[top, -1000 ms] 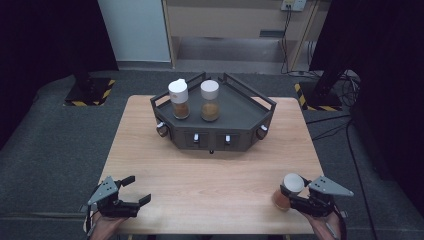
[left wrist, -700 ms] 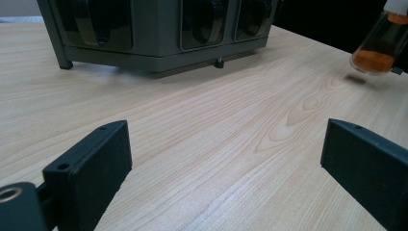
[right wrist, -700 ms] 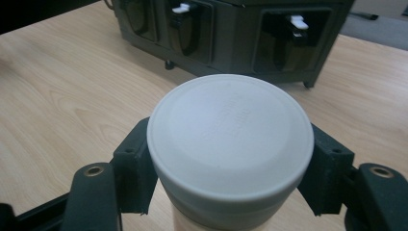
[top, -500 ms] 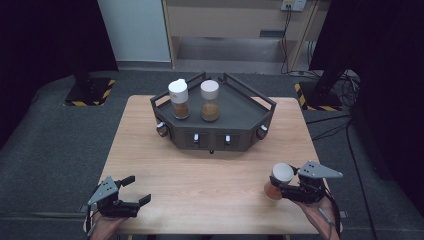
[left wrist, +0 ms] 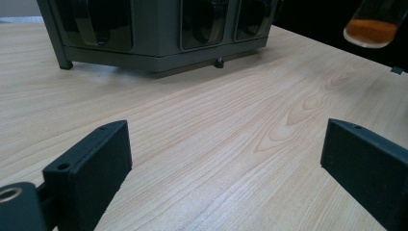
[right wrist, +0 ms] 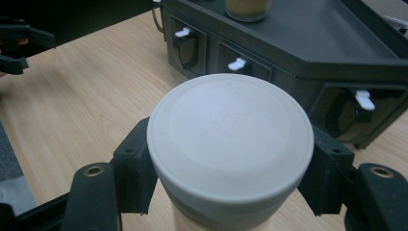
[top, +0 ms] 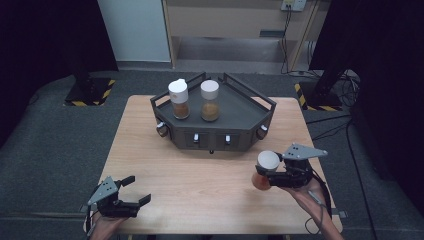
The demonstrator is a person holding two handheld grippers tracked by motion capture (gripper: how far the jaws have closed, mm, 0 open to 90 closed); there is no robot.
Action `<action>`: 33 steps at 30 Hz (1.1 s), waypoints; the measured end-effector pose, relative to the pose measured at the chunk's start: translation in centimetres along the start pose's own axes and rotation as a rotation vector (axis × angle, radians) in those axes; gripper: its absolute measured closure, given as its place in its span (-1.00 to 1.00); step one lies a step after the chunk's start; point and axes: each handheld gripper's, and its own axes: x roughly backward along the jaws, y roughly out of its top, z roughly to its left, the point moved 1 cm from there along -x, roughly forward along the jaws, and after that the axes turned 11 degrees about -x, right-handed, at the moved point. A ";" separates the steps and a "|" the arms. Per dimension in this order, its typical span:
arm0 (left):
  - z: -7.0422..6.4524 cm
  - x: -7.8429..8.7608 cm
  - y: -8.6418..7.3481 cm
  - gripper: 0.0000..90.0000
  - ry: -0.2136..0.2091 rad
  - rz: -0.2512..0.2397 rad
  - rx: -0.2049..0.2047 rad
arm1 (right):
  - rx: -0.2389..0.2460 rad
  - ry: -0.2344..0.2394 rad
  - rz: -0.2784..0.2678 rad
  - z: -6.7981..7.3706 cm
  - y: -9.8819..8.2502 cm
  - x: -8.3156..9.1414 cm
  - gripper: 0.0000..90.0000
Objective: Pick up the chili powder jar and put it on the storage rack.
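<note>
Right claw [top: 267, 176] pinching white-capped spice jar [top: 265, 170], no legible label; left claw [top: 131, 194] spread, near-left over wooden surface [top: 210, 175]; grey tray [top: 260, 111] far

Room light: the wooden table [top: 210, 175] is bright and evenly lit, but the room around it is very dark.
Light source: it seems to come from above.
Shadows: a soft dark patch lies under the grey rack [left wrist: 159, 33].
Glare: a pale shine sits on the wood in the left gripper view.
Blur: the high view is a bit fuzzy; the white lid [right wrist: 230, 139] up close looks soft.
</note>
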 end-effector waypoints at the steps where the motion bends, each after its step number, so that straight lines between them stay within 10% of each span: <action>1: 0.0 0.0 0.0 -0.94 0.000 0.000 0.000 | 0.004 0.003 0.003 0.1 0.4 -0.1 -0.25; 33: 0.0 0.0 -0.1 -0.94 0.001 -0.002 0.004 | 0.019 0.000 0.022 0.5 12.1 -2.8 -0.26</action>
